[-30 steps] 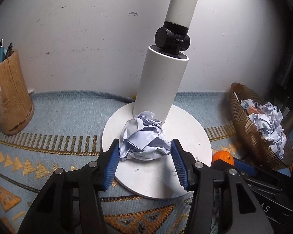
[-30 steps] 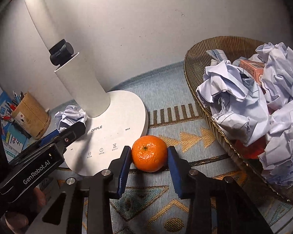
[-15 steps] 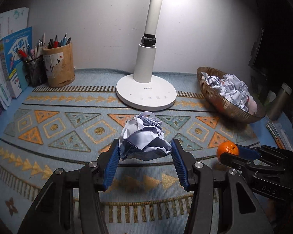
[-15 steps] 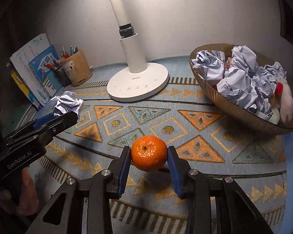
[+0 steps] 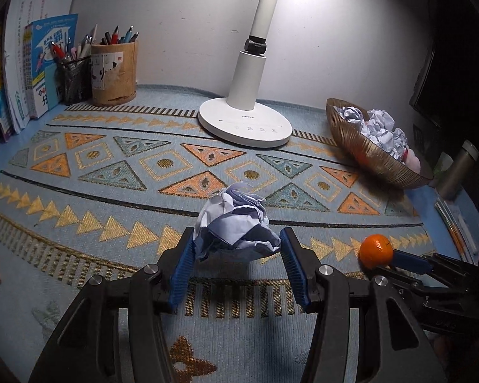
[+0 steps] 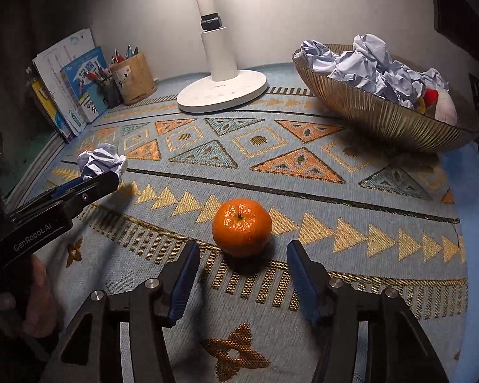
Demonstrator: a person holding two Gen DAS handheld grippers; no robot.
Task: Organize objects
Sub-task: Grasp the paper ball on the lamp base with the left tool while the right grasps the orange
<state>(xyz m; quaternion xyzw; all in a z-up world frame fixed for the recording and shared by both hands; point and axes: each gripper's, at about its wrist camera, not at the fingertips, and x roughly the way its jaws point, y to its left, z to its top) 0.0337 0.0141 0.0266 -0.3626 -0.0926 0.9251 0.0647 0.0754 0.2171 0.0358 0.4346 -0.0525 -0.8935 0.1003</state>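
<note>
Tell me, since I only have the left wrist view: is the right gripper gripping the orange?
Observer: No. In the right wrist view, the orange sits on the mat just ahead of the right gripper. Its jaws have just been opening, and there is a clear gap on each side.
Operator: Is there anything in the basket besides paper?
Observer: Yes. A white plush toy with a red part lies at the right end of the basket.
Operator: How does my paper ball look from the side?
Observer: The paper ball bulges above the left gripper, and the person's hand is on the handle.
</note>
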